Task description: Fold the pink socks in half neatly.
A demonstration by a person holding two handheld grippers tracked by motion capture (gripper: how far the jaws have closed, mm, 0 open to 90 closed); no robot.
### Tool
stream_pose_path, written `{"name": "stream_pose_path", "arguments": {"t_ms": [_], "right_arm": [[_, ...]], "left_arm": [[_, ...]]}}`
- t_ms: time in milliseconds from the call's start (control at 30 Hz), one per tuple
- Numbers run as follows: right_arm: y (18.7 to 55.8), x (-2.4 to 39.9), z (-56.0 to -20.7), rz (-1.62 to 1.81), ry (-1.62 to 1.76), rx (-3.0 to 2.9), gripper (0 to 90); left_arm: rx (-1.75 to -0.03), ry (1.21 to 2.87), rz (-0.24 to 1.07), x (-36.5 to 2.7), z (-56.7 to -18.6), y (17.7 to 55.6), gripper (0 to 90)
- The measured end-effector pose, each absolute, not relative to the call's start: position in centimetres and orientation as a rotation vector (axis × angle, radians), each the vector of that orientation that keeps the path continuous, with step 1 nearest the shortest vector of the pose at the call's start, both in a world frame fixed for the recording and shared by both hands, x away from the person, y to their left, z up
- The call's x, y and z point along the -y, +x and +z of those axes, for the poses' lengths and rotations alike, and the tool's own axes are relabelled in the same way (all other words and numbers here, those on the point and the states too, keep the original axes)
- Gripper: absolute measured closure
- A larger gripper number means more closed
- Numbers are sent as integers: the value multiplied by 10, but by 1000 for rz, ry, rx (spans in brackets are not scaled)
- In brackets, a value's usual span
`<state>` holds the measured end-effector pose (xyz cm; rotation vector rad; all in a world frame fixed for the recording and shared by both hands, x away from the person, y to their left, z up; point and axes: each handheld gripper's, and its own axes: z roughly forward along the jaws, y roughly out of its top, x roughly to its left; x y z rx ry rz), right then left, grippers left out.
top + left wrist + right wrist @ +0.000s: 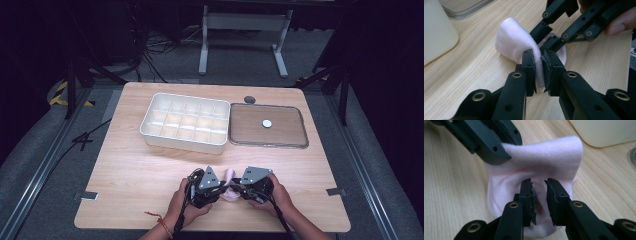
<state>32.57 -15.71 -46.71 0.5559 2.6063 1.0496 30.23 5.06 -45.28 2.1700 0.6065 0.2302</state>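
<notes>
A pale pink sock [228, 174] lies near the table's front edge, between my two grippers. In the left gripper view the left gripper [541, 60] is shut on a fold of the sock [511, 40], and the cloth is pinched flat between its pads. The right gripper [541, 40] comes in from the upper right and bites the same bunch of cloth. In the right gripper view the right gripper [539, 185] stands narrow on the sock [544, 157], with cloth in the slim gap. The left gripper [506, 147] holds the upper left edge. A hand grasps each gripper [223, 191] [236, 190].
A white tray with several compartments [150, 125] stands mid-table behind the sock. To its right lies a clear flat lid [300, 125] with a small white disc [267, 123] on it. A grey round piece [249, 99] sits behind the lid. Bare wood lies left and right of the hands.
</notes>
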Motion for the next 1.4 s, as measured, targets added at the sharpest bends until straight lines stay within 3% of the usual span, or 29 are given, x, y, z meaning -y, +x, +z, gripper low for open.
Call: {"name": "stream_pose_path", "arguments": {"t_ms": [200,367,633,1400], "right_arm": [[325,156,-468,1050,548,-2602,747],[329,167,-463,1114,587,-2590,682],[333,187,-453,1130,649,-2566,740],[333,176,-467,1061,629,-2631,741]], "left_arm": [[-576,2205,250,-46,-454,301,801],[-577,2210,259,-47,-455,301,807],[-583,2213,258,-48,-456,302,810],[-525,2247,264,-32,-460,297,787]]}}
